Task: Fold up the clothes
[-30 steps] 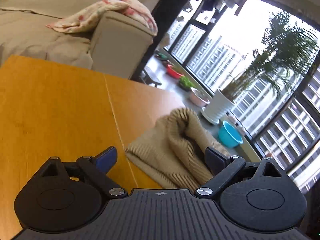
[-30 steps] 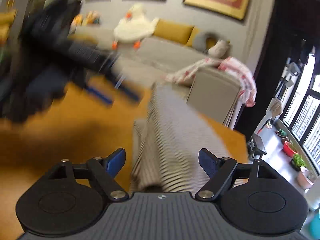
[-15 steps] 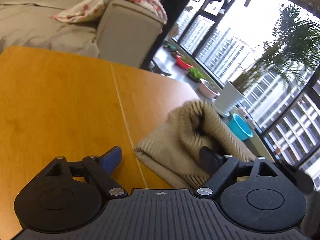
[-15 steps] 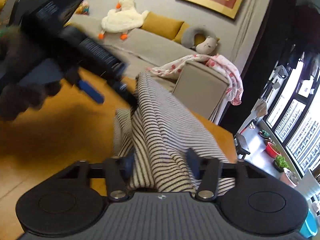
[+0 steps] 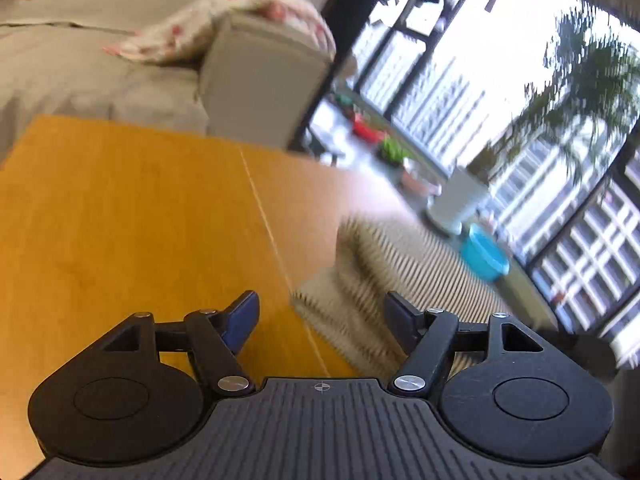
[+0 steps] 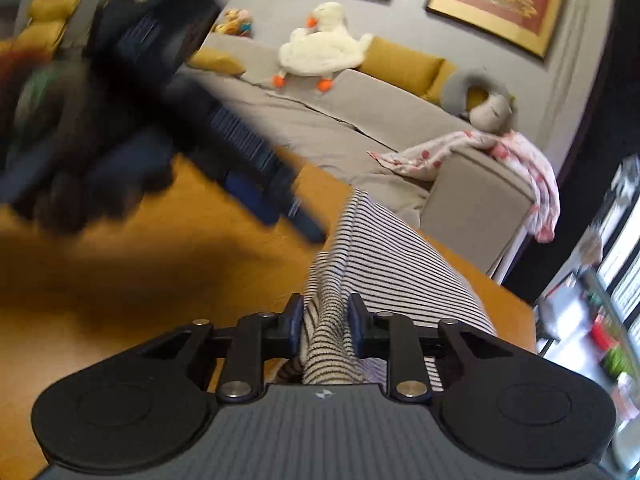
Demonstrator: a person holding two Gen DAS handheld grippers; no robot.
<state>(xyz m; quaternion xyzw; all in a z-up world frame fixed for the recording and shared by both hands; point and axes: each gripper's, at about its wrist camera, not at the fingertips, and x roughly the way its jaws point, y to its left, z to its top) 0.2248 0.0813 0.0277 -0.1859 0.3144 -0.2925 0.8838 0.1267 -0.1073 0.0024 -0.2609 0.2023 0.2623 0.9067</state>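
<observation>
A striped knit garment (image 6: 384, 256) lies bunched on the orange wooden table (image 6: 132, 304). My right gripper (image 6: 325, 320) is shut on a fold of it near its front end. In the left wrist view the same garment (image 5: 384, 264) looks beige and blurred, lying at the table's right side. My left gripper (image 5: 322, 312) is open, with the garment's edge between its fingers and the right fingertip (image 5: 398, 312) against the cloth. The left gripper also shows blurred in the right wrist view (image 6: 304, 220), just left of the garment's far end.
A grey sofa (image 6: 360, 120) stands behind the table with a floral blanket (image 6: 500, 152) over its arm and a white duck plush (image 6: 320, 46). Large windows, plant pots and a blue basin (image 5: 484, 256) lie past the table's right edge (image 5: 404, 200).
My right gripper has closed from wide open onto a fold of the striped garment. My left gripper has stayed open and shifted; the garment's raised hump has dropped flatter.
</observation>
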